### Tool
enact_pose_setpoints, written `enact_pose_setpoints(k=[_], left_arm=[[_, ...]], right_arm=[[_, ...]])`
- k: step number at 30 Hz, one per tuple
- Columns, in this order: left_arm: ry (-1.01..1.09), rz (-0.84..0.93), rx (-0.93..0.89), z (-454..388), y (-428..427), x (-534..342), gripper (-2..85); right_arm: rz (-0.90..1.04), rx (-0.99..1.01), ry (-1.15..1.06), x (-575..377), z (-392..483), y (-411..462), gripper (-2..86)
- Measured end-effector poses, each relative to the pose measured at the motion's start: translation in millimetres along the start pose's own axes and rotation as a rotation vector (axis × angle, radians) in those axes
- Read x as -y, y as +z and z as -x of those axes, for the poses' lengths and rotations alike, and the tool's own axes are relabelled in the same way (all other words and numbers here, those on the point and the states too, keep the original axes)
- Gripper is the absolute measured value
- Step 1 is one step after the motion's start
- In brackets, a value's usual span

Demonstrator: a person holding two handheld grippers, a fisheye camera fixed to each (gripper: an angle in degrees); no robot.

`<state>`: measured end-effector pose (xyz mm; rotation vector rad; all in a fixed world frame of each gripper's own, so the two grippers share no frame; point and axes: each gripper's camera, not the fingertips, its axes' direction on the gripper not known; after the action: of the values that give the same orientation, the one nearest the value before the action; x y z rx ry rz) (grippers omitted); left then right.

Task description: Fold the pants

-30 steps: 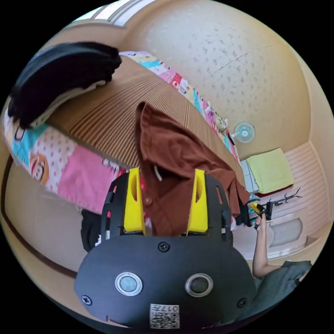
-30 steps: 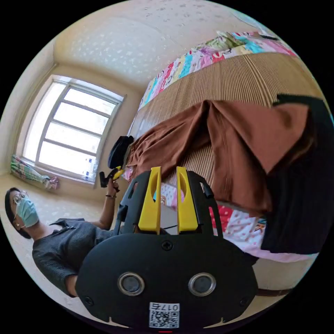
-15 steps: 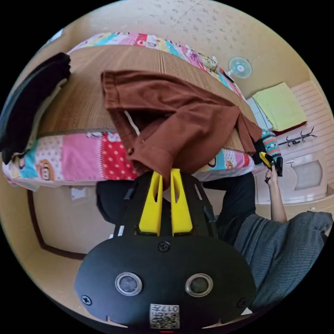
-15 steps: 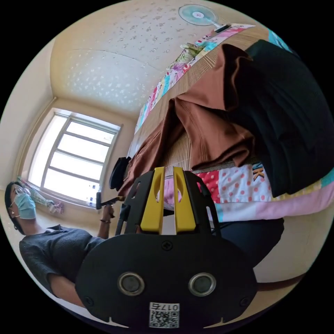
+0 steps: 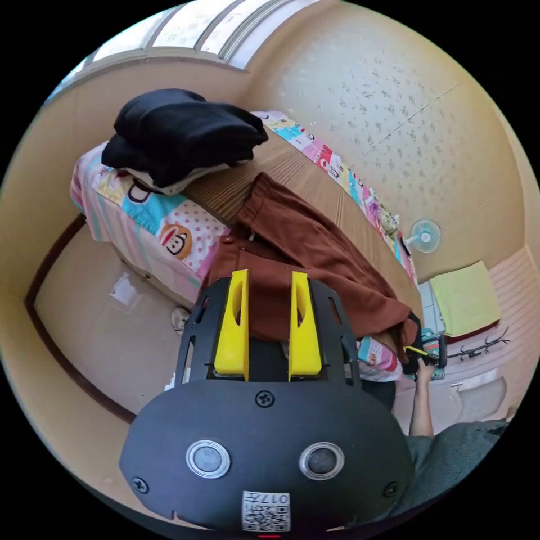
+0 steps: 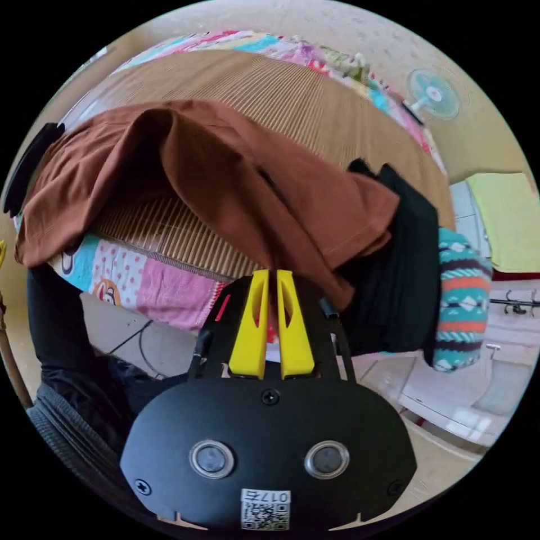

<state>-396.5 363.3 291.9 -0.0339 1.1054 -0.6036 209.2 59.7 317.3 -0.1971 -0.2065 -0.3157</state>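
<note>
Brown pants (image 5: 292, 253): waist released by left tool (image 5: 270, 281), jaws now spread, a half-second after pinching. Right tool (image 6: 269, 279): jaws now pinching the hem. Refold pending.

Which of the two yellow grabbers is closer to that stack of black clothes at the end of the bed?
Left. The left gripper hovers open over the pants near the black clothes stack. The right gripper is at the pants' far end.

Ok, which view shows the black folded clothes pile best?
The left gripper view: the black folded clothes pile sits whole on the bed corner beyond the brown pants. The right gripper view catches just a dark sliver at its edge.
</note>
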Motion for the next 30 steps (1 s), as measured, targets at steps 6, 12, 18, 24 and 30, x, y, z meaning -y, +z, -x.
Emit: enact_pose_setpoints(k=[6,12,18,24,30], left_arm=[[0.043,0.097,-0.047,-19.3,18.9,-1.1,11.3],[0.089,0.089,-0.118,-48.7,24.9,23.2,11.2],[0.18,0.104,-0.11,-107.0,35.9,78.2,8.7],[0.323,0.19,-0.042,-164.3,78.7,122.4,5.3],[0.345,0.203,-0.084,-188.1,109.6,131.7,7.4]], right_arm=[[-0.244,0.038,0.303,-109.3,-103.5,-75.1,3.1],[0.093,0.662,0.599,-187.2,-163.6,17.2,3.7],[-0.365,0.357,0.483,-155.6,-96.1,-91.4,2.4],[-0.399,0.163,0.299,-54.8,-35.3,-130.2,5.3],[0.191,-0.016,-0.092,50.3,26.6,-14.7,10.9]])
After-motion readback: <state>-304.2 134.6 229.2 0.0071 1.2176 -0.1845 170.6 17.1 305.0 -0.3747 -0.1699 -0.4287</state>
